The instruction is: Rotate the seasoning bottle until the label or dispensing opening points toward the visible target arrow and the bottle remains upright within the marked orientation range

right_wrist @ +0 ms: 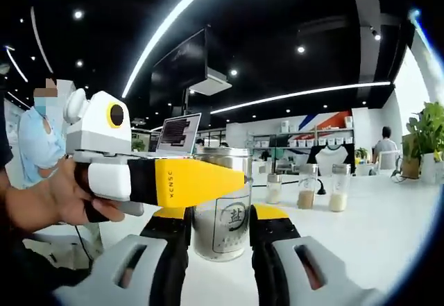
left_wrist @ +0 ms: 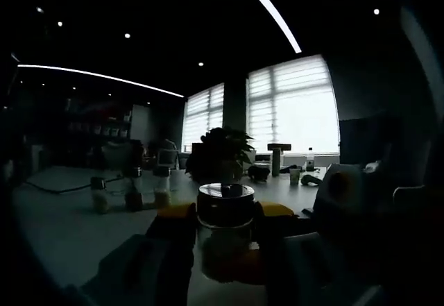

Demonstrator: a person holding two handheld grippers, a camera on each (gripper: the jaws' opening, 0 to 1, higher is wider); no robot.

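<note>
Left gripper view (dim, backlit): left gripper (left_wrist: 225,247) w/ both jaws rising from the bottom edge and pressed against the sides of the seasoning bottle (left_wrist: 225,230), which stands upright on the white table (left_wrist: 62,230). Bottle's metal cap sits just above the jaw tips. Open tabletop to the left of the bottle. Further back on that side, 3 small jars (left_wrist: 130,191) stand in a row, near each other, well apart from the bottle. Behind the bottle, 1 potted plant (left_wrist: 220,155); to its right, small items on the far table edge, too dark to tell apart. Bright windows w/ blinds (left_wrist: 291,105) close the far side.

Right gripper view (well lit): right gripper (right_wrist: 220,240), jaws black w/ yellow tips, standing at either side of the same bottle (right_wrist: 222,212), near its lower half; contact w/ the glass cannot be told. Bottle is clear, about half full of pale grains, round label facing the camera. Left gripper (right_wrist: 239,181) enters from the left, yellow finger across the bottle's upper part, held by a person's hand (right_wrist: 55,198). Free table surface (right_wrist: 388,230) runs to the right up to the table edge. 3 small jars (right_wrist: 305,191) in a row behind-right, apart from the bottle. 1 laptop (right_wrist: 177,132) behind the left gripper. Plant (right_wrist: 427,136) at far right. 1 seated person far back by the shelves.
</note>
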